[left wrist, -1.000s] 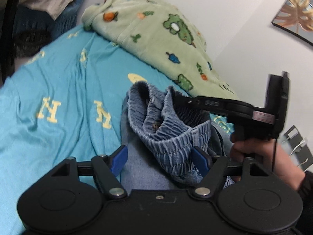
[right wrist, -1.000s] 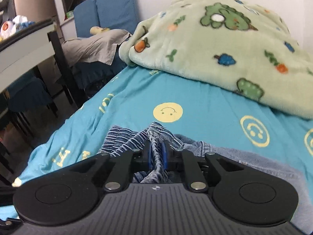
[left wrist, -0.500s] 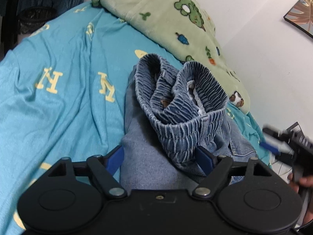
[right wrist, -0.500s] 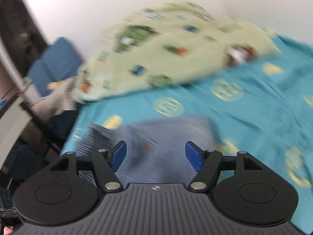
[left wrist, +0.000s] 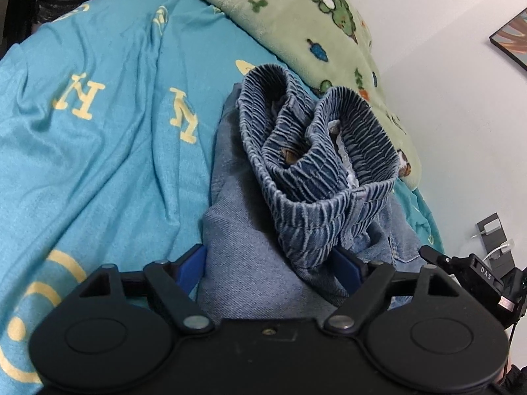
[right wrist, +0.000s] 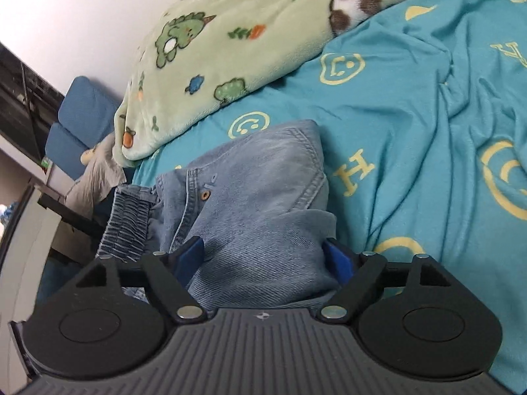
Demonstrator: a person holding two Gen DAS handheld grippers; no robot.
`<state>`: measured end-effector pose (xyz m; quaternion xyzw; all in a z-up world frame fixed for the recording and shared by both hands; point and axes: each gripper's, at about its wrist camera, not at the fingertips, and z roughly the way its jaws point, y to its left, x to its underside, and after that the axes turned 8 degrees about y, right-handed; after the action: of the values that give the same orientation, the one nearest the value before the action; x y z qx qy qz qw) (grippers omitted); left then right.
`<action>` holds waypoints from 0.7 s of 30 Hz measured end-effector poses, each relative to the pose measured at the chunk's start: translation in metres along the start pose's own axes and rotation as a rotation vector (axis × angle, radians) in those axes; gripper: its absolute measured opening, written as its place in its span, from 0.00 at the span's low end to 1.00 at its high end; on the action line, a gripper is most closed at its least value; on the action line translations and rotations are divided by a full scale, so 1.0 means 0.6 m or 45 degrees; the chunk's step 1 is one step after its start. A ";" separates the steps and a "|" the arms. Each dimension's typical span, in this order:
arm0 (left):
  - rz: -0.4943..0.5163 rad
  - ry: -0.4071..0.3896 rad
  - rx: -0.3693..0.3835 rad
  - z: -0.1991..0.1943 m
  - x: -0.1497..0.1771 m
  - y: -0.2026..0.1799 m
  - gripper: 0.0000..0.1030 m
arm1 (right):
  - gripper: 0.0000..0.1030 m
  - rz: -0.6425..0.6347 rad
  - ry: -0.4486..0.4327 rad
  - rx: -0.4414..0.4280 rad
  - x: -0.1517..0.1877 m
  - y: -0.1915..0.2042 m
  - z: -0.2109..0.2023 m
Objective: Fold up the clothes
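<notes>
Jeans (left wrist: 250, 263): one folded pair on teal sheet (left wrist: 98, 151). Two hand-held grippers, left (left wrist: 268, 268), right (right wrist: 263, 256), both released.

My left wrist camera looks down, close over the jeans (left wrist: 250, 256) toward the blanket (left wrist: 306, 23); my right one faces them from the opposite end, sharing jeans (right wrist: 260, 204), blanket (right wrist: 230, 39), sheet (right wrist: 411, 105).
</notes>
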<state>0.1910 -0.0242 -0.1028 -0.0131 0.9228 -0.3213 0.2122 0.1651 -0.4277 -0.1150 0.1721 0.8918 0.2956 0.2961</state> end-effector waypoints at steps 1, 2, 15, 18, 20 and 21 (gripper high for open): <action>0.006 -0.002 -0.002 0.000 0.000 -0.001 0.78 | 0.79 0.000 0.002 0.008 0.001 0.001 0.003; 0.012 -0.004 -0.003 0.001 0.000 -0.002 0.77 | 0.78 -0.003 0.003 0.019 0.003 0.002 0.004; 0.179 -0.120 -0.059 -0.029 0.004 -0.050 0.28 | 0.33 -0.142 -0.144 0.155 0.011 0.073 -0.028; 0.165 -0.151 -0.014 -0.042 0.003 -0.061 0.26 | 0.31 -0.169 -0.195 0.138 0.003 0.097 -0.051; 0.171 -0.162 0.027 -0.057 0.003 -0.072 0.26 | 0.30 -0.196 -0.226 0.123 -0.006 0.112 -0.071; 0.175 -0.170 0.048 -0.065 0.003 -0.081 0.26 | 0.30 -0.210 -0.242 0.116 -0.010 0.118 -0.082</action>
<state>0.1682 -0.0402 -0.0470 0.0328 0.8991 -0.3218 0.2950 0.1483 -0.3974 -0.0360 0.1389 0.8834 0.2117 0.3944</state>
